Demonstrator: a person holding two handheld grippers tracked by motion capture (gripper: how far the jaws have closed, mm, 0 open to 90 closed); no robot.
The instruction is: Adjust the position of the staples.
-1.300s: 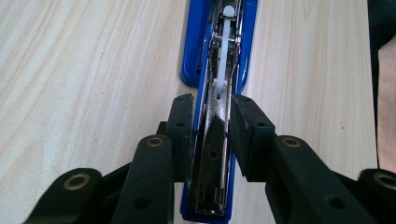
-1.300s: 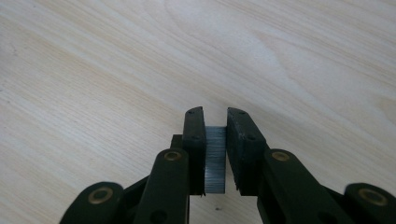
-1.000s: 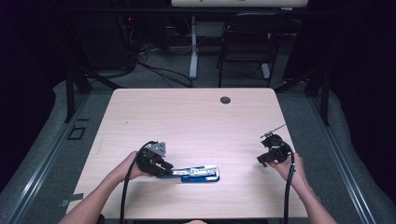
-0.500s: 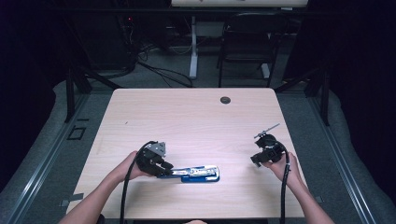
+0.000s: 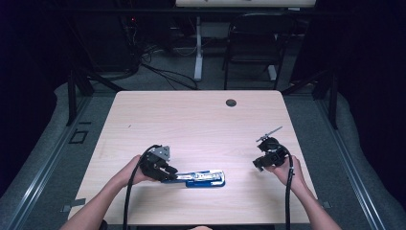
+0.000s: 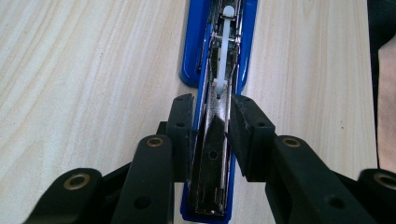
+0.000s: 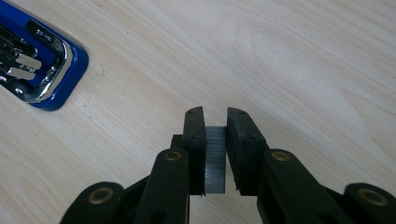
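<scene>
Near edge of wooden surface [image 5: 191, 120]: blue stapler [image 5: 203, 178], opened flat, lying left of centre. Left tongs [image 6: 210, 123] clamped on its metal magazine end. Right tongs [image 7: 215, 135], well apart to the right, pinching a grey staple strip [image 7: 215, 158]. Farther: round grommet hole [image 5: 231, 102].

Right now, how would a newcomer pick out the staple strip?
On the table's right side, find the right claw. The staple strip is the small grey ribbed block pinched between its black jaws, apart from the open blue stapler, which the left claw holds.
</scene>
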